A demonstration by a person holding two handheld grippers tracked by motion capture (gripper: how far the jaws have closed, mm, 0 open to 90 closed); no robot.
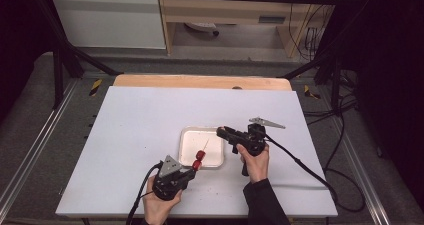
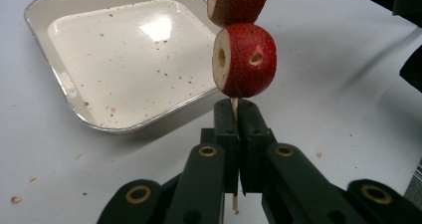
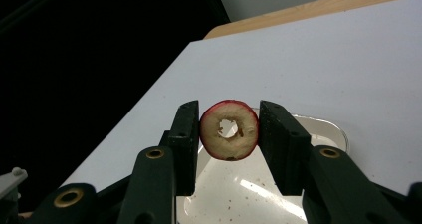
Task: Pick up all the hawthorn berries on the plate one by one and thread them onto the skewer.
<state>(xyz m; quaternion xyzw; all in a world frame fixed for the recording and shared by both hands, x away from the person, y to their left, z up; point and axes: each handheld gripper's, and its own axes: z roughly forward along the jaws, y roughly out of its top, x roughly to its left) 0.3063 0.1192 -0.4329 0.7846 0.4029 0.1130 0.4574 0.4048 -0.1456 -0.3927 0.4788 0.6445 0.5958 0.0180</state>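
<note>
so the white tray [image 1: 186, 135] sits roughly mid-table on the white table [image 1: 125, 135], and everything happens around it. the left gripper [image 2: 238, 115] is clenched on the bottom end of a thin wooden skewer [image 2: 234, 103], jaws pressed together with the stick pinched between them. two red fruit pieces [image 2: 244, 59] are threaded on the skewer, stacked one above the other, the lower one sitting just above the jaw tips. from the high view the left gripper [image 1: 191, 172] is at the near edge of the tray, and the skewer [image 1: 203, 147] leans up over the tray's near right part, with the fruit pieces [image 1: 197, 161] low on it.

the right gripper [image 3: 229, 129] is grasping a fruit ring [image 3: 229, 130], red skin outside, pale flesh, hole through the middle, squeezed from both sides by the jaws. in the high view the right gripper [image 1: 221, 131] is at the tray's far right corner, jaws pointing toward the tray. the tray itself has only little reddish specks in it.
</note>
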